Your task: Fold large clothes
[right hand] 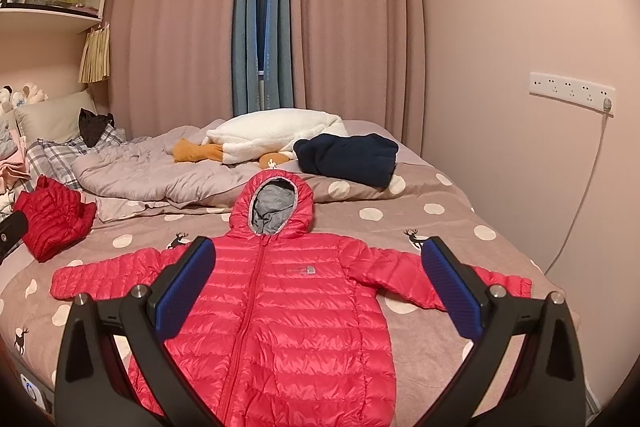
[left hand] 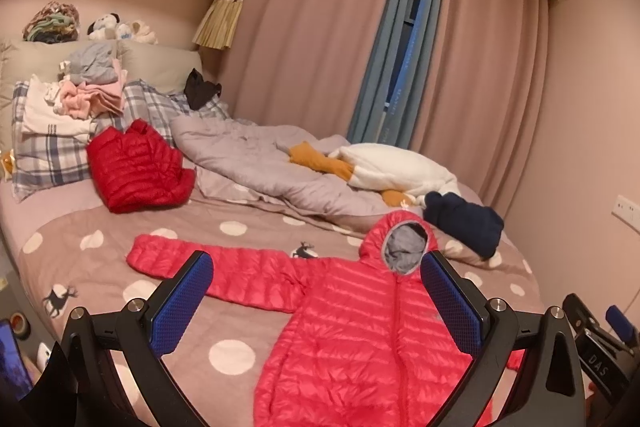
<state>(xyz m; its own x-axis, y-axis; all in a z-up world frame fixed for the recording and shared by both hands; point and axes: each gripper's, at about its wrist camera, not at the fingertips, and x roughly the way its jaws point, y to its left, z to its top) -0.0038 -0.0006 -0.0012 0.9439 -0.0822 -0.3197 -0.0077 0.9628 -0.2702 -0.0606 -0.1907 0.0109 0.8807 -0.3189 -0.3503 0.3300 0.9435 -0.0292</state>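
A pink-red hooded puffer jacket [right hand: 296, 311] lies flat and face up on the polka-dot bedspread [right hand: 436, 223], zipped, with both sleeves spread sideways and the grey-lined hood pointing to the far side. In the left wrist view the same jacket [left hand: 352, 323] runs from the lower middle, its left sleeve stretched toward the left. My left gripper [left hand: 316, 303] hovers open above the jacket's left shoulder, nothing between its blue pads. My right gripper [right hand: 320, 287] is open too, held over the jacket's chest. The right gripper's body [left hand: 600, 343] shows at the left wrist view's right edge.
A darker red puffer jacket [left hand: 136, 167] lies folded near the plaid pillows [left hand: 52, 155], under a pile of folded clothes [left hand: 84, 91]. A crumpled grey duvet [left hand: 260, 159], a white and orange plush toy [right hand: 276, 135] and a navy garment [right hand: 348, 157] lie behind. A wall with sockets [right hand: 572, 93] bounds the right.
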